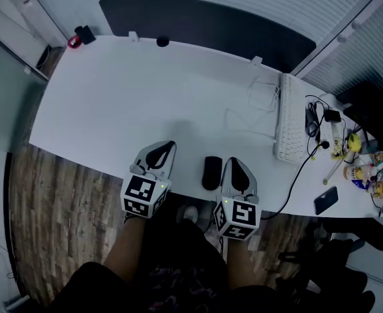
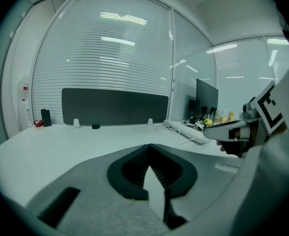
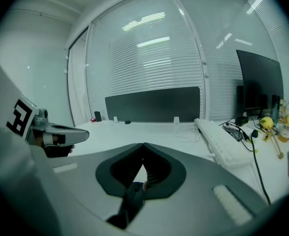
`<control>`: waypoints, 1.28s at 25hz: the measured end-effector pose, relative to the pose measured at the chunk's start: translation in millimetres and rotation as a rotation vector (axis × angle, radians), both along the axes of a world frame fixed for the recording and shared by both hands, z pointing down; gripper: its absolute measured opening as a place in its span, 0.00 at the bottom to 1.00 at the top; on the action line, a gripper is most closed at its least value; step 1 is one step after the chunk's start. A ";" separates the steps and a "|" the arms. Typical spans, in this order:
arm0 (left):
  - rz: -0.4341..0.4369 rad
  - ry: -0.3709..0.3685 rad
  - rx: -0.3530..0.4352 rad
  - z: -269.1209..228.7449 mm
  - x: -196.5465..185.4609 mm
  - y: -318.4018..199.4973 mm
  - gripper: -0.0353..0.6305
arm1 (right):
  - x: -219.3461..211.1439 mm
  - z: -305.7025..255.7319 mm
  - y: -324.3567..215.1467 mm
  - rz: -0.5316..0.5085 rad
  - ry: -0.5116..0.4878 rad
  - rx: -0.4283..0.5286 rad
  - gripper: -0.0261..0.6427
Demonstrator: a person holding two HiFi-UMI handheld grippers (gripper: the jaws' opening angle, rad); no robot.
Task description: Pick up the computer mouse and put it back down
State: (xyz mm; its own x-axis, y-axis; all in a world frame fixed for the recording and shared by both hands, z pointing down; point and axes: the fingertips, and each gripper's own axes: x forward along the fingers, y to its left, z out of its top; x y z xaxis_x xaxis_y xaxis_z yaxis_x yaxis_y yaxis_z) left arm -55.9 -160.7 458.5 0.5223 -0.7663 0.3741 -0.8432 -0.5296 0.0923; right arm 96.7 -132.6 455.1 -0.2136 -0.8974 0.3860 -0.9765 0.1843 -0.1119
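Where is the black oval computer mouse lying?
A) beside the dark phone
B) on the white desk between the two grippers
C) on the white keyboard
B: in the head view the black oval computer mouse sits between the left gripper and the right gripper, well clear of the white keyboard.

Your white desk [image 1: 145, 103] serves as the landmark. Along its far edge stands a dark privacy panel [image 1: 204, 25]. Behind the desk, glass walls hung with slatted blinds [image 2: 110, 48] close the room, and bright strip lights [image 2: 117, 42] show in the glass. Below the desk's near edge you see wood-plank floor [image 1: 41, 201]. At the desk's right end stands a dark monitor [image 3: 260, 82].
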 end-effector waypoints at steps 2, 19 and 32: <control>0.004 -0.006 0.019 -8.1 3.2 0.1 0.06 | 1.8 -9.5 -0.4 -0.004 0.002 0.024 0.06; -0.006 0.015 0.185 -87.5 12.2 1.4 0.06 | 12.2 -79.9 -2.4 -0.022 0.001 0.186 0.05; -0.035 0.003 0.282 -133.9 4.5 4.7 0.06 | 12.8 -126.8 -2.2 -0.063 0.006 0.287 0.05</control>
